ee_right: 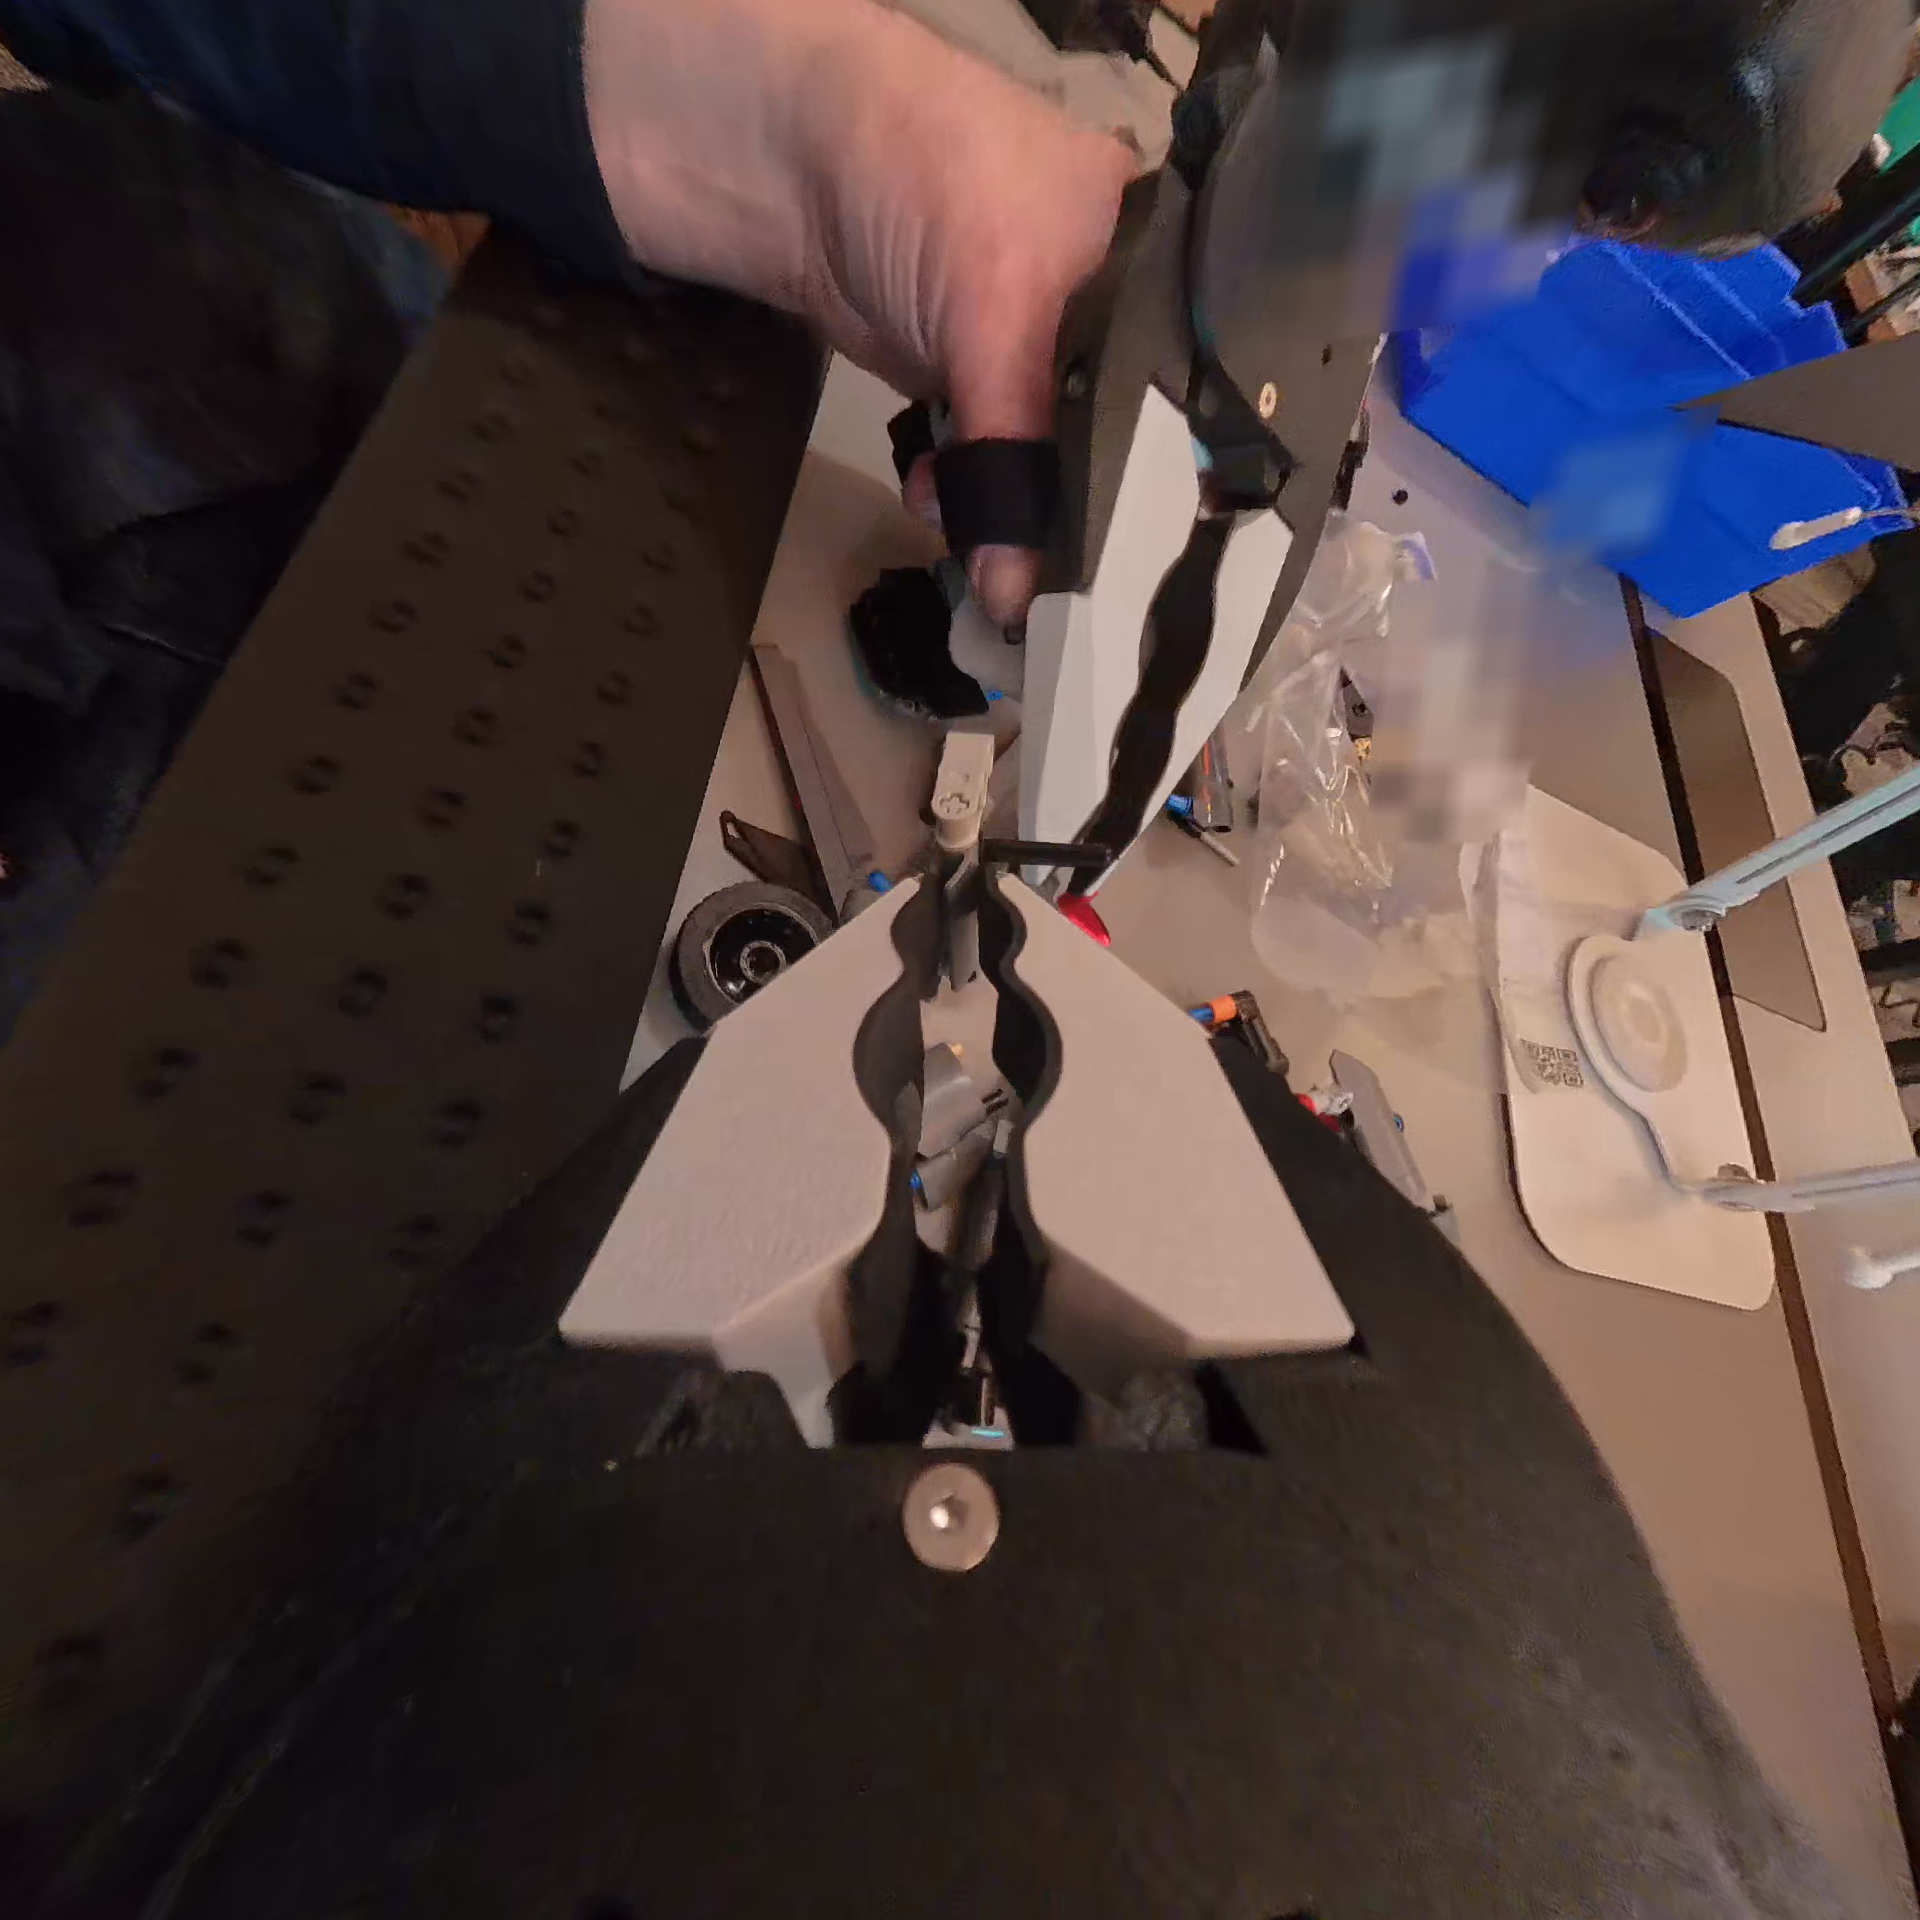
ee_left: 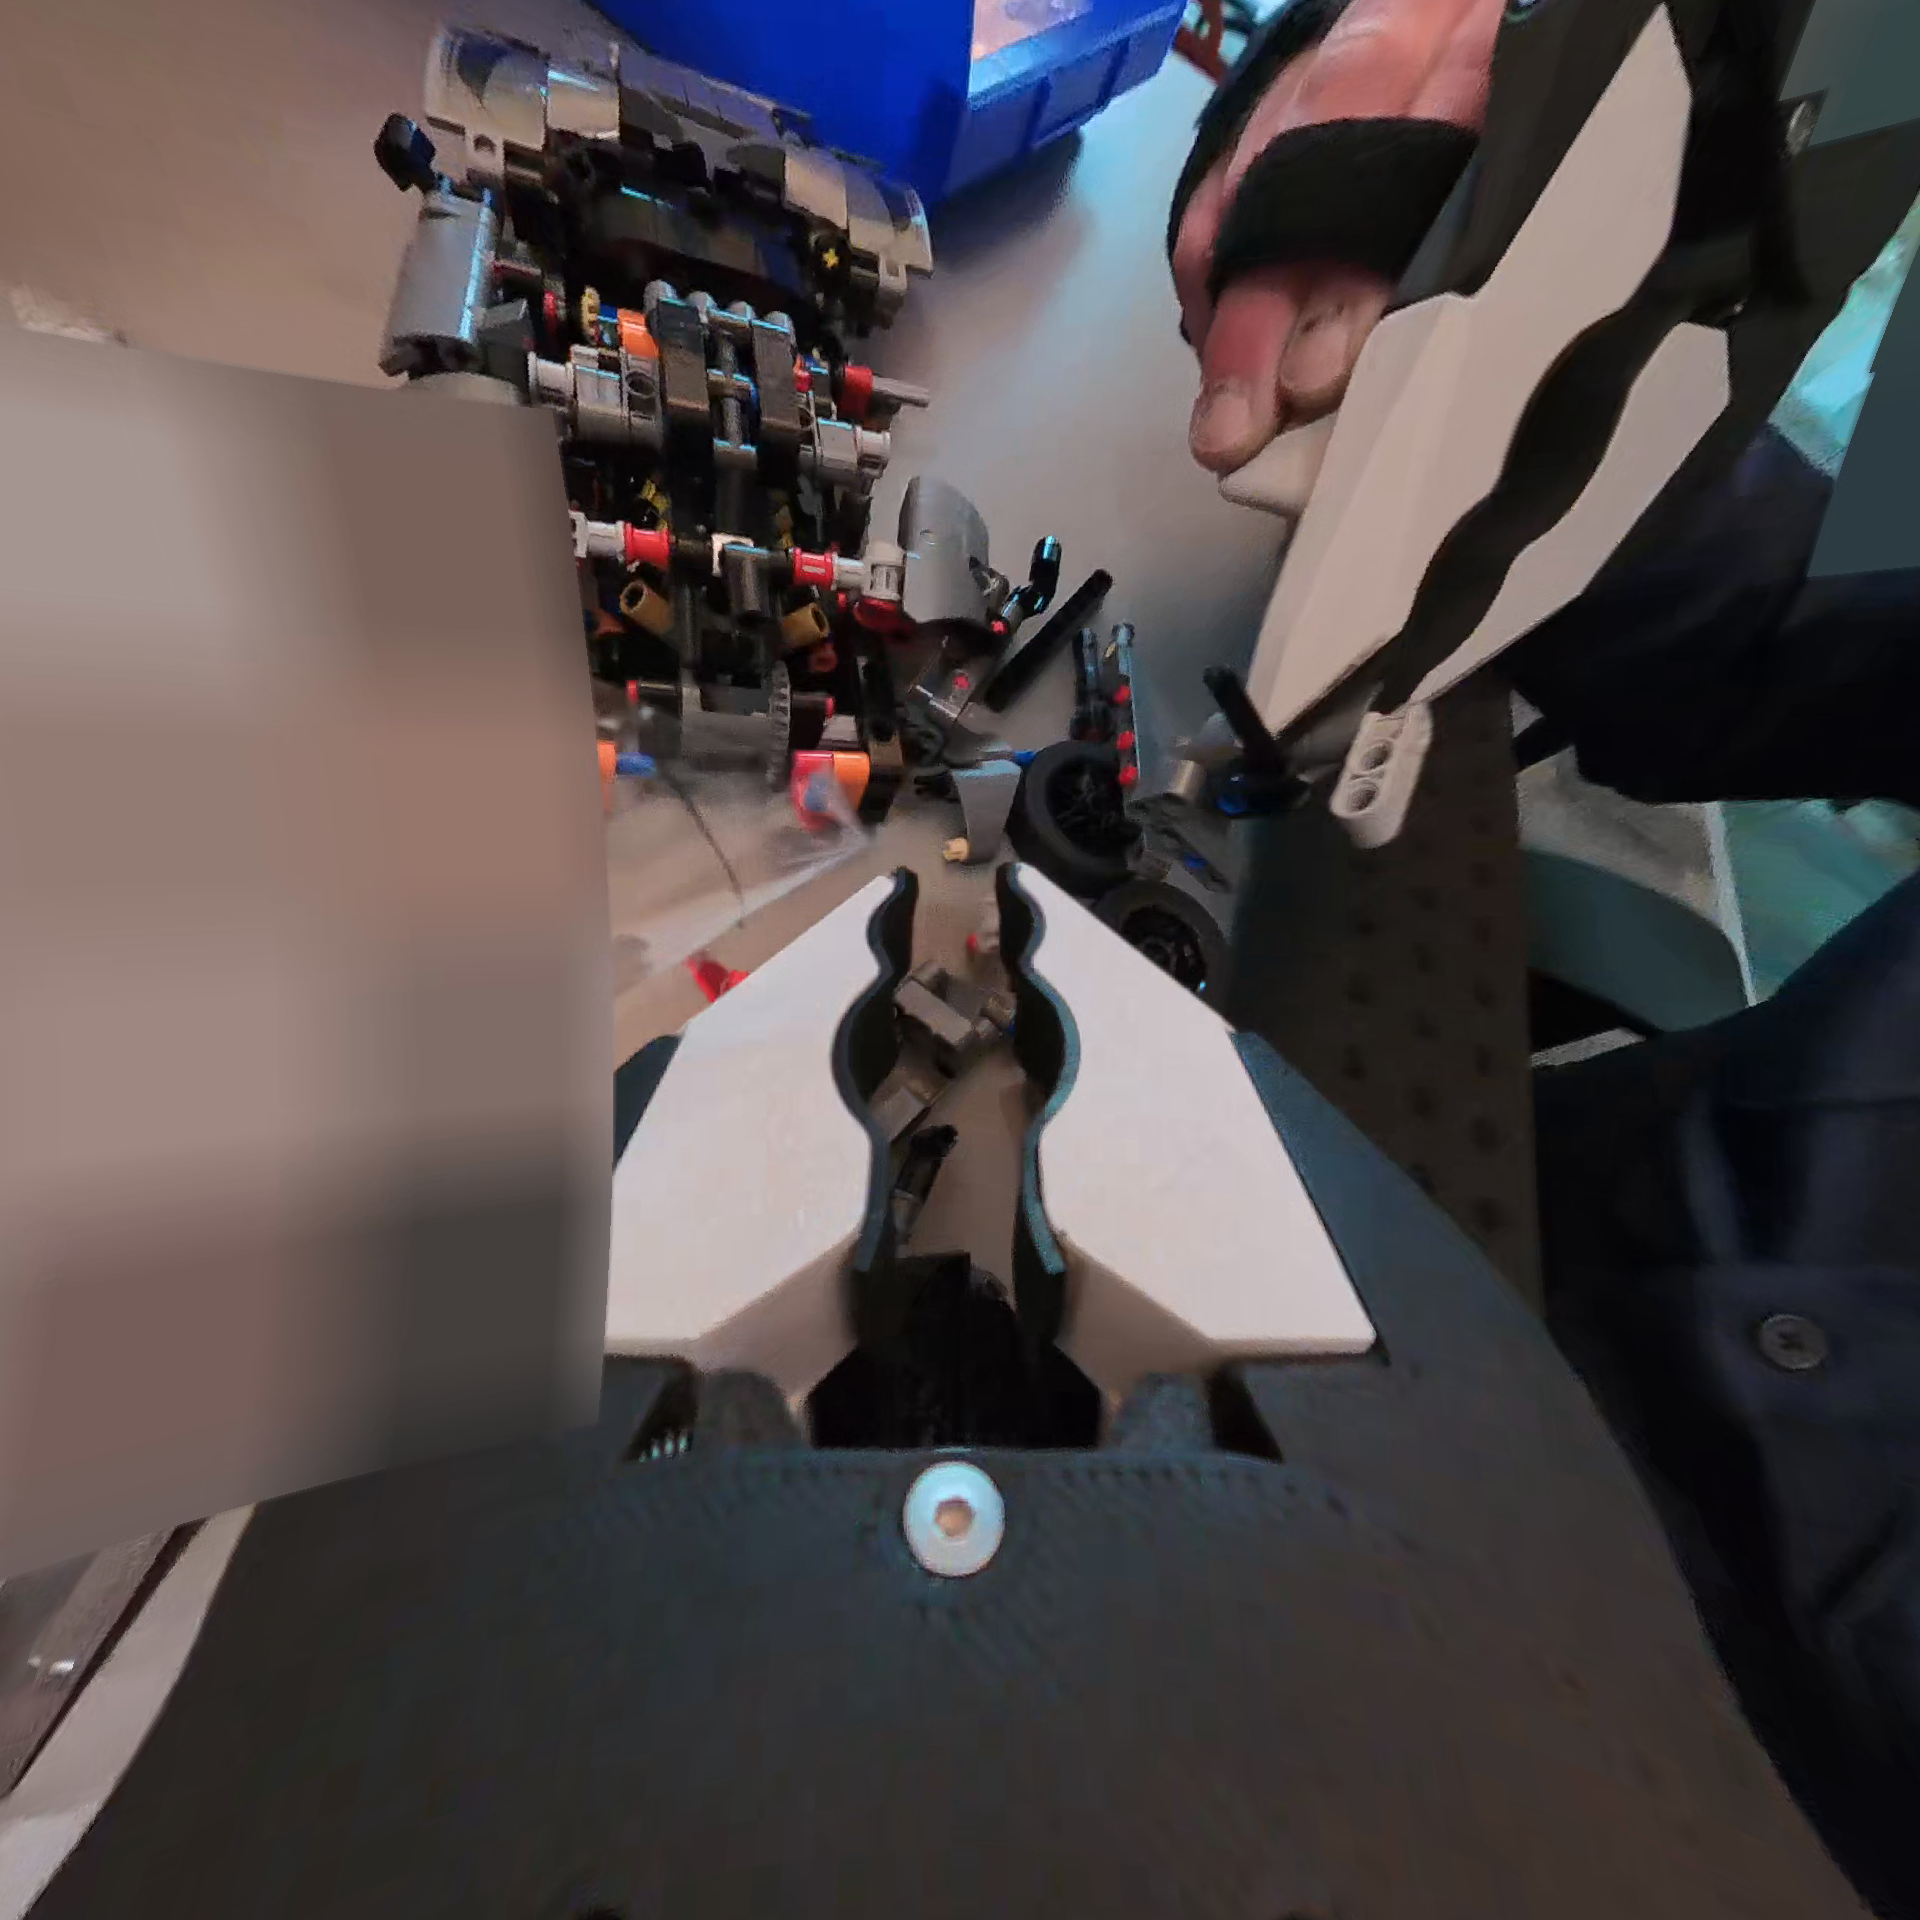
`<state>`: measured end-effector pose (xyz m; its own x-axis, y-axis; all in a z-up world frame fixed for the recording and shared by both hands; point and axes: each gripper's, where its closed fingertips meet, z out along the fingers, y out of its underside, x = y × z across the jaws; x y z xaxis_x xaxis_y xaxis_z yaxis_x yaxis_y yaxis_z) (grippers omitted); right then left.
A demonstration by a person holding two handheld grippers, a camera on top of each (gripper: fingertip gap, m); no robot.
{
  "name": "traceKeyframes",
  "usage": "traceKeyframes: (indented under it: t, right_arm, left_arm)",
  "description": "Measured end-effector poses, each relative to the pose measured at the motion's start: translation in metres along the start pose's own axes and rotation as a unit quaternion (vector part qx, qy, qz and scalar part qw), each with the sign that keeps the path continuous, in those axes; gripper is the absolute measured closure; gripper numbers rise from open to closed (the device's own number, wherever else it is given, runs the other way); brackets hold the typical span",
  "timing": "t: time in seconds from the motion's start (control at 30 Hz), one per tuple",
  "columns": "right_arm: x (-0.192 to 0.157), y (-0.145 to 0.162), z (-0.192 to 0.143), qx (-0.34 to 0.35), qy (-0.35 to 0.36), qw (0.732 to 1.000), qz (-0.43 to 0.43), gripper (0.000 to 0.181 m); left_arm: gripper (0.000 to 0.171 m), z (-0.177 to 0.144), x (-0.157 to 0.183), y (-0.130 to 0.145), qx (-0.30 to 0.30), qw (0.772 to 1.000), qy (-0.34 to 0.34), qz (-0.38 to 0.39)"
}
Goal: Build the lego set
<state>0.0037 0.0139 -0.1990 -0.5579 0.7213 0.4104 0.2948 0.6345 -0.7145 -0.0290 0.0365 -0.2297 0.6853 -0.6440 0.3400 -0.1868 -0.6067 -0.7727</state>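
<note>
My right gripper (ee_right: 956, 896) is shut on a small assembly: a light grey beam (ee_right: 958, 795) with a black axle (ee_right: 1039, 852) sticking out sideways. The left wrist view shows this gripper (ee_left: 1371, 717) at upper right, holding the beam (ee_left: 1382, 779) and axle (ee_left: 1242, 717) above the table. My left gripper (ee_left: 951, 883) is narrowly open and empty over loose parts. In the right wrist view its tips (ee_right: 1091, 883) hang just right of the axle's end. The partly built Lego car chassis (ee_left: 707, 468) lies on the table ahead of the left gripper.
Loose pieces and two black wheels (ee_left: 1081, 800) (ee_left: 1164, 925) lie between chassis and grippers. A blue bin (ee_left: 935, 83) (ee_right: 1621, 416) stands behind. Clear plastic bags (ee_right: 1320, 727) and a white lamp base (ee_right: 1631, 1039) lie to the right. A black perforated board (ee_right: 364, 831) borders the table edge. About 5 cm separates my left fingertips from my right.
</note>
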Motion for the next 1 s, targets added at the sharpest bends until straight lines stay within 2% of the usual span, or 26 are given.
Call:
traceKeyframes:
  t: [0.13, 0.23, 0.3, 0.37, 0.5, 0.63, 0.7, 0.8, 1.0]
  right_arm:
    - [0.006, 0.007, 0.002, -0.017, 0.01, 1.0, 0.017, 0.176]
    - [0.015, 0.011, -0.001, -0.02, 0.027, 0.999, 0.035, 0.176]
    - [0.016, 0.013, 0.0, -0.024, 0.025, 0.998, 0.044, 0.176]
    - [0.015, 0.015, 0.003, -0.028, 0.017, 0.998, 0.054, 0.176]
    - [0.013, 0.009, 0.002, -0.007, 0.001, 0.997, 0.071, 0.176]
    - [0.019, 0.003, 0.001, 0.019, 0.005, 0.994, 0.104, 0.174]
    - [0.018, 0.001, 0.002, 0.021, 0.004, 0.994, 0.107, 0.168]
    - [0.017, 0.005, 0.007, -0.007, 0.019, 0.996, 0.083, 0.175]
    - [0.016, 0.007, 0.009, -0.033, 0.028, 0.997, 0.064, 0.176]
  left_arm:
    - [0.151, -0.005, 0.007, -0.006, 0.016, 1.0, 0.018, 0.006]
    - [0.147, -0.017, 0.021, -0.019, 0.057, 0.997, 0.043, 0.03]
    - [0.147, -0.022, 0.033, -0.03, 0.082, 0.992, 0.041, 0.082]
    - [0.147, -0.02, 0.042, -0.034, 0.08, 0.985, 0.015, 0.153]
    - [0.16, -0.003, 0.043, -0.028, 0.037, 0.967, -0.047, 0.246]
    - [0.166, -0.007, 0.041, -0.034, 0.054, 0.964, -0.06, 0.253]
    - [0.166, -0.009, 0.047, -0.04, 0.078, 0.962, -0.051, 0.256]
    - [0.166, -0.007, 0.049, -0.041, 0.081, 0.961, -0.051, 0.259]
    - [0.158, -0.005, 0.053, -0.042, 0.083, 0.958, -0.047, 0.269]
